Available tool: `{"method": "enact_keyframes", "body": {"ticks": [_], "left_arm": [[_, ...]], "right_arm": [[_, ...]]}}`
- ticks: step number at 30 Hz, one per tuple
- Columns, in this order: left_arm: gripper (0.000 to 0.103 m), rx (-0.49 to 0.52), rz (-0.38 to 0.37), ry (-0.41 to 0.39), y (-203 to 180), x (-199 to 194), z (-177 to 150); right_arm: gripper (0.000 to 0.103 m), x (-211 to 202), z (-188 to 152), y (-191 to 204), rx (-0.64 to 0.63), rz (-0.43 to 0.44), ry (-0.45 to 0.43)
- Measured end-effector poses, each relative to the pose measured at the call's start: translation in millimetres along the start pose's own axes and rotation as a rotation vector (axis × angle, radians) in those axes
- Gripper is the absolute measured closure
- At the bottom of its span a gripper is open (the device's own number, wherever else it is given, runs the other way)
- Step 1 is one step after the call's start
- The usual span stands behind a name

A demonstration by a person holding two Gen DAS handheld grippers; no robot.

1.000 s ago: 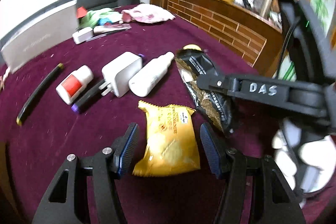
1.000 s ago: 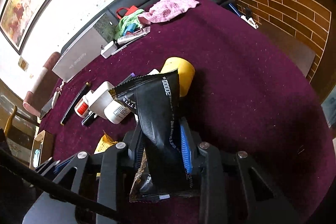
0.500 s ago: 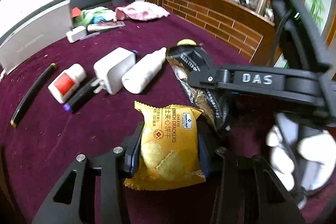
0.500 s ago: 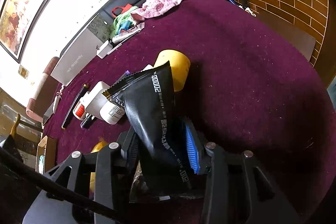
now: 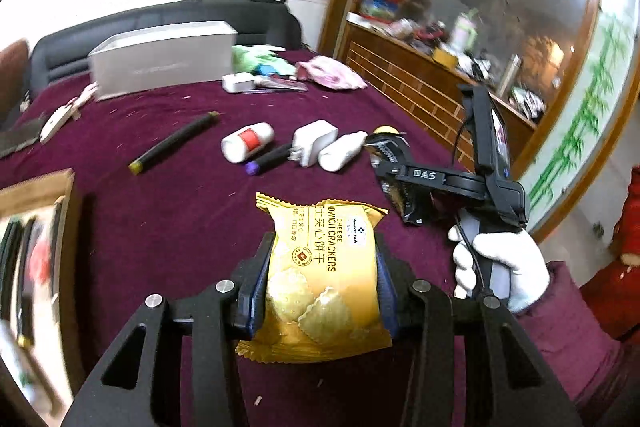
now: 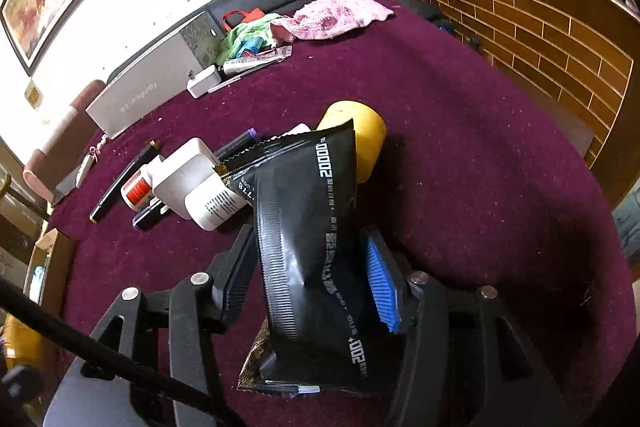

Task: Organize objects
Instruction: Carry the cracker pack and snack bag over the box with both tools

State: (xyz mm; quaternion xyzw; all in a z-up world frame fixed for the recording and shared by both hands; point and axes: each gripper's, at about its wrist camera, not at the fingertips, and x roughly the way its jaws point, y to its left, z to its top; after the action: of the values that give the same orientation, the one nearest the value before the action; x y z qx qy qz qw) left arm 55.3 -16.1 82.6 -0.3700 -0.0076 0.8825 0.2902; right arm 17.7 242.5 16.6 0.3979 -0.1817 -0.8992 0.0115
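My left tongs (image 5: 320, 291) are squeezed tight on the yellow cracker pack (image 5: 322, 279). The pack sits low in the middle of the left picture, with a blue pad pressing on each side. It looks lifted a bit above the purple table (image 5: 160, 219).

My right tongs (image 6: 316, 279) are opening. The black snack bag (image 6: 316, 239) stands between them in the middle of the right picture, leaning to the upper right. The blue pad (image 6: 382, 287) on the right side has a little gap from the bag, and the dark pad on the left side is apart from it too. So the bag is between the pads but not pinched. In the left picture I can see a hand in a white glove (image 5: 500, 267) holding those right tongs at the right side of the frame.

Just behind the black bag lies a yellow cup (image 6: 360, 135) on its side. To the left of the bag are a white bottle (image 6: 212, 203), a white plug (image 6: 184, 171), a small bottle with a red label (image 6: 136, 191) and a black pen with a purple end (image 6: 146, 217). A long black pen (image 6: 120, 183) lies farther left.

At the top of the table are a pink cloth (image 6: 336, 15) and a grey box (image 6: 152, 91).
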Motion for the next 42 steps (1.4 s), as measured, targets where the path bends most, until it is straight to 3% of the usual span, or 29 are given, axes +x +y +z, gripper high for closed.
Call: {"method": "enact_keyframes", "body": {"ticks": [1,6,12,17,21,26,29,31,37,42], "left_arm": [[0.064,-0.014,0.015,-0.012,4,-7,-3],[0.064,-0.070,0.015,-0.065,19,-34,-10],[0.064,-0.077,-0.055,-0.123,28,-57,-22],[0.064,-0.111,-0.064,-0.148,51,-78,-33],[0.064,-0.174,-0.015,-0.221,86,-113,-43],[0.064,-0.257,0.148,-0.280,149,-160,-60],[0.064,-0.314,0.264,-0.275,193,-178,-67],[0.063,-0.369,0.296,-0.265,218,-180,-69],[0.063,-0.427,0.286,-0.182,257,-151,-66],[0.064,-0.413,0.276,-0.110,272,-119,-48]], "right_arm": [[0.065,-1,0,-5,0.026,-0.004,-0.005],[0.071,-11,-3,-8,0.071,-0.016,0.033],[0.070,-64,-22,25,0.060,0.084,0.038],[0.070,-95,-41,75,-0.018,0.176,0.060],[0.070,-94,-48,131,-0.083,0.265,0.106],[0.070,-82,-61,195,-0.143,0.380,0.149],[0.070,-68,-68,228,-0.158,0.455,0.199],[0.070,-55,-74,256,-0.171,0.499,0.248],[0.070,-20,-93,317,-0.225,0.533,0.343],[0.070,12,-117,340,-0.233,0.503,0.422]]}}
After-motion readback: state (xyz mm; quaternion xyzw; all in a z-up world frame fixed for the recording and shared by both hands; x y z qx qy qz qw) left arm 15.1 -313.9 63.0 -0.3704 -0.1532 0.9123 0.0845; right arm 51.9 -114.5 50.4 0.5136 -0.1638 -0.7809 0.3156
